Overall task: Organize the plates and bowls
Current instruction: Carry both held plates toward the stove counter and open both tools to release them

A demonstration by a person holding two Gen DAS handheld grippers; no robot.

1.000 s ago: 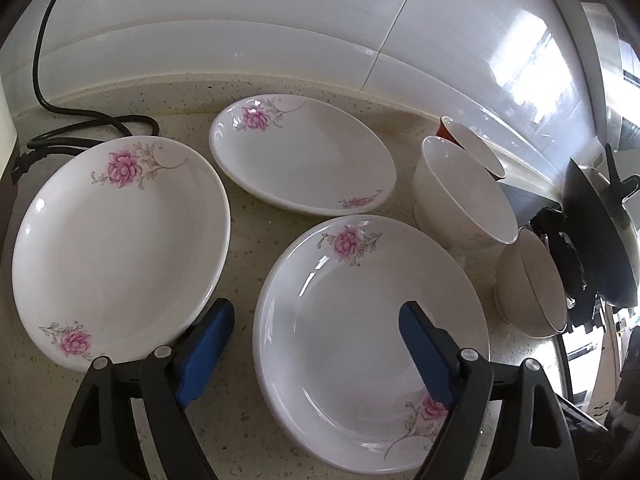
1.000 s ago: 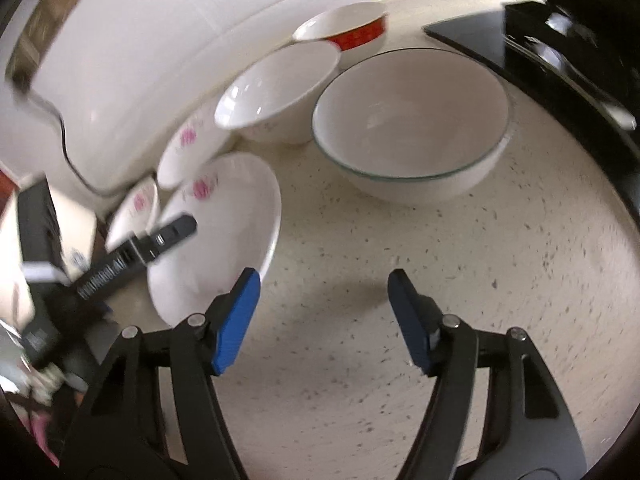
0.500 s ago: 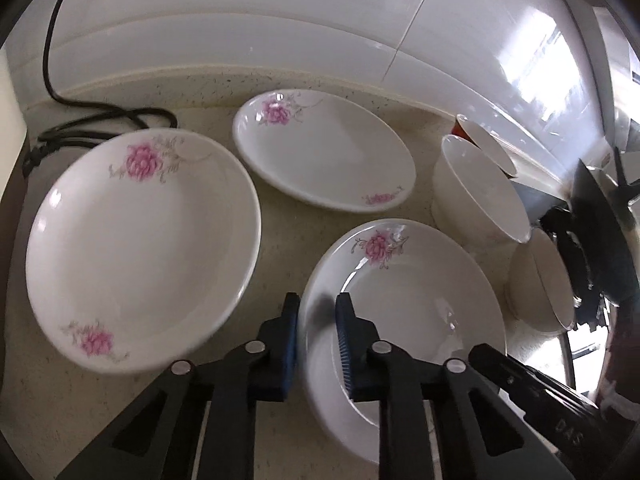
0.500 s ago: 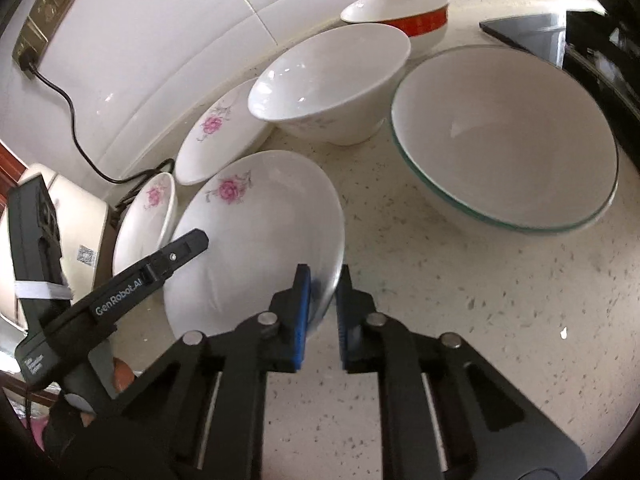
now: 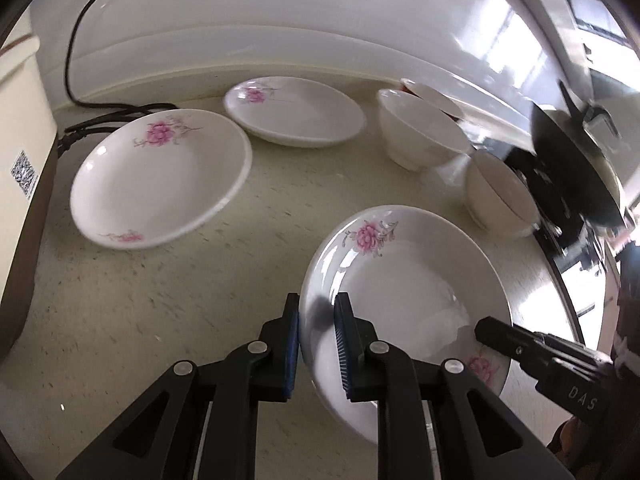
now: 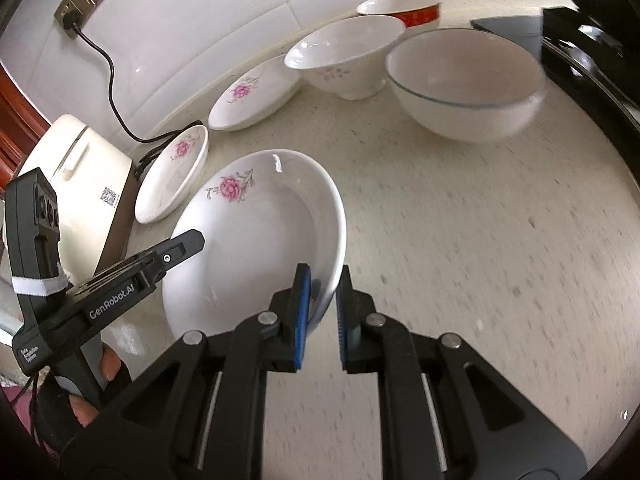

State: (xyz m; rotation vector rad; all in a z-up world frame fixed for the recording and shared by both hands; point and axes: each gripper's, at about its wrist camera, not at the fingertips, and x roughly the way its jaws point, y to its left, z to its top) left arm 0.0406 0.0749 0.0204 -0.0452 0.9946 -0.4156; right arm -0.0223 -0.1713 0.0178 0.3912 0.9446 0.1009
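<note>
Appliance [image 5: 20,168] with QR sticker at far left, cable [image 5: 100,116] behind it. Next, two flowered plates on the table [image 5: 140,300]: large plate [image 5: 160,176], then back plate [image 5: 296,110] near the wall. Held plate [image 5: 404,300] sits front-centre, tilted, near edge looks off the table. Left claw [image 5: 318,344] clenched on its left rim, right claw [image 6: 323,312] clenched on the opposite rim; both just closed, rim between the pads. Right of that: white bowl [image 5: 420,136], red bowl [image 6: 404,6], glass-rimmed bowl [image 6: 464,80]. Step looks like plate pickup, two-handed. Next probably calls for a level lift, carry left, nest into large plate without clipping rims.
</note>
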